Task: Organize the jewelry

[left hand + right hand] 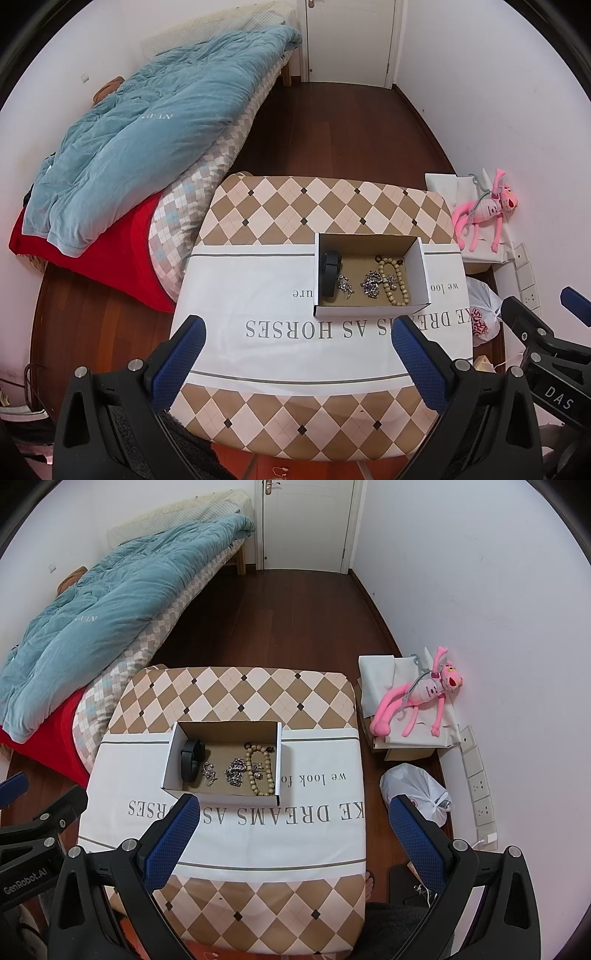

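A small open cardboard box (421, 269) (171, 755) sits on the cloth-covered table (280, 288) (314, 794). Inside lie a black band (330, 273) (191, 759), two silver pieces (345, 286) (371, 283) (209, 772) (235, 770) and a beige bead bracelet (395, 284) (260, 771). My left gripper (297, 332) is open, held above the table's near half, short of the box. My right gripper (295, 812) is also open, just in front of the box, empty. Each gripper shows at the other view's edge (543, 332) (44, 812).
A bed with a teal quilt (140, 140) (92, 627) runs along the left. Right of the table a pink plush toy (487, 210) (417, 698) lies on white boxes, with a white plastic bag (417, 790) and wall sockets (480, 786) nearby. A door (306, 524) stands at the far end.
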The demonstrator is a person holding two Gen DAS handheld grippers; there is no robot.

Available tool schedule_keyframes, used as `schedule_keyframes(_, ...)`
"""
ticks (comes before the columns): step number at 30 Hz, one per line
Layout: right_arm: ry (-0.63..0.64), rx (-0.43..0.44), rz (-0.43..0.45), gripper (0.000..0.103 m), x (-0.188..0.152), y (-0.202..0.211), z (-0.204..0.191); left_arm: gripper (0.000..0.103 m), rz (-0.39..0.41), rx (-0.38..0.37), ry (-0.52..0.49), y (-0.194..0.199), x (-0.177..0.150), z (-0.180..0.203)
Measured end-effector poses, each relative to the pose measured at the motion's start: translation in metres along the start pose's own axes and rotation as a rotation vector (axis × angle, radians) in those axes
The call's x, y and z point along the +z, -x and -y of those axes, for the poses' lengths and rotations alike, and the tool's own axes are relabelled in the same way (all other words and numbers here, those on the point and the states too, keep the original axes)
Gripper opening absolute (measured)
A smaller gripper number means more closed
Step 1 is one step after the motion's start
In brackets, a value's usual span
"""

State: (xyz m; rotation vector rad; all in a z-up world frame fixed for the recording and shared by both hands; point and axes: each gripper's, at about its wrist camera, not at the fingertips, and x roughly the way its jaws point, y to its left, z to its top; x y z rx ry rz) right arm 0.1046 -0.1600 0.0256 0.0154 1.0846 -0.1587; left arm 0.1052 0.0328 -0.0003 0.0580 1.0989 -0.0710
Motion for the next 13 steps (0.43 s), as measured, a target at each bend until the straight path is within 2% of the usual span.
schedule_keyframes(13, 0.005, -0.001, -0.004, 0.103, -0.0051, 0.0006, 0.0001, 0.103, 0.002, -0.007, -0.002, 0.0033, 0.0013, 0.0027)
